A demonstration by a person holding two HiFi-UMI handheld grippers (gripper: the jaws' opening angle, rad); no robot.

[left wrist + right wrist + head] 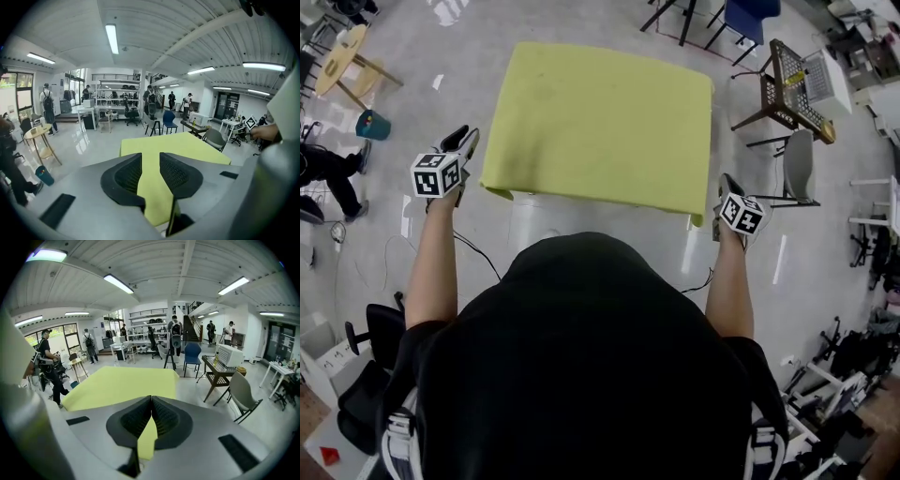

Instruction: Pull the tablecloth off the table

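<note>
A yellow-green tablecloth (600, 122) covers the white table (534, 220) in front of me, with its near edge hanging over. My left gripper (467, 139) is at the cloth's near left corner, just beside its edge. In the left gripper view its jaws (150, 164) stand apart, and the tablecloth (173, 145) shows through the gap without being pressed. My right gripper (725, 183) is at the near right corner. In the right gripper view it (151, 401) is shut on a fold of the tablecloth (122, 383), and a strip of cloth hangs out below the pads.
A grey chair (799, 164) and a wooden rack table (787, 80) stand right of the table. A teal bin (372, 124), a round wooden table (342, 56) and a person's legs (328, 169) are to the left. A black office chair (375, 337) is behind my left side.
</note>
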